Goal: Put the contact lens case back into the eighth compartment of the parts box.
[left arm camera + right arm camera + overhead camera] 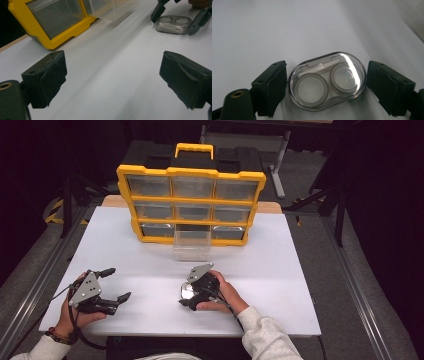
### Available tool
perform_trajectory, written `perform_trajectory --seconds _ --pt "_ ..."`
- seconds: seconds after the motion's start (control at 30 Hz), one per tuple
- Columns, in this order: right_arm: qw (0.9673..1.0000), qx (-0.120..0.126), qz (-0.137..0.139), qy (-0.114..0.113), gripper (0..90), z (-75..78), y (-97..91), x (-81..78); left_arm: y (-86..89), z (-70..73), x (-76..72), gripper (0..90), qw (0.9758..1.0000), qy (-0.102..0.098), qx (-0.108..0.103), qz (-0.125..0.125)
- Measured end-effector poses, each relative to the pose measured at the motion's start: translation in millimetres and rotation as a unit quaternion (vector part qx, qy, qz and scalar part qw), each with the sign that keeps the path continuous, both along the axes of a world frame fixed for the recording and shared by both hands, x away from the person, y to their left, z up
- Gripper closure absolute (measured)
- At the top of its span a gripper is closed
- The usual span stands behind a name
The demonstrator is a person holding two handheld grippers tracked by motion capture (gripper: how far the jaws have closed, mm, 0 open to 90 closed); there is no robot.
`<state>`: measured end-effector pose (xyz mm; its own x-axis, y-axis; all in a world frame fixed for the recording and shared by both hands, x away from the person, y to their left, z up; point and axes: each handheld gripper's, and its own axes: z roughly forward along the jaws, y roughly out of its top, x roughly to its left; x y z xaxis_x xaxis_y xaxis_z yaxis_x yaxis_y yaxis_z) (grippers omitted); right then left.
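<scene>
A clear oval contact lens case with two round wells lies flat on the white table. My right gripper has a black jaw against each end of it. From above, the case glints under the right gripper, near the table's front middle. The left gripper view has the case at the top right, between the right gripper's jaws. My left gripper rests at the front left, wide open and holding nothing; its jaws frame bare table.
A yellow-framed organiser with clear drawers stands upright at the back of the white table. One clear drawer is pulled out in front of its bottom middle slot. The organiser's lower corner lies ahead of the left gripper.
</scene>
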<state>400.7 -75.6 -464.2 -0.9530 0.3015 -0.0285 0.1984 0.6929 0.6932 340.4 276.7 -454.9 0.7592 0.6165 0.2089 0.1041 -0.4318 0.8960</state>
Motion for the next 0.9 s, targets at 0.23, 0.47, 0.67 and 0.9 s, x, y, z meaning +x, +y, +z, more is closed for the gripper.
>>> perform_trajectory --seconds 0.23,0.47,0.67,0.9 --pt "1.0 0.005 0.003 -0.003 28.3 1.2 -1.0 -1.2 1.2 0.7 1.8 9.1 1.0 -0.002 -0.001 0.001" --pt "0.9998 0.003 0.003 -0.02 28.6 2.1 -0.6 -4.6 1.2 0.2 3.4 9.2 1.0 0.001 -0.008 0.001" --pt "0.9994 -0.001 0.001 -0.035 28.6 3.5 0.3 -8.5 2.2 0.2 3.6 9.6 1.0 0.002 -0.005 0.0" --pt "0.998 0.006 -0.005 -0.063 28.6 10.3 -2.7 -13.7 1.5 -0.2 3.7 9.1 1.0 0.005 -0.006 -0.002"
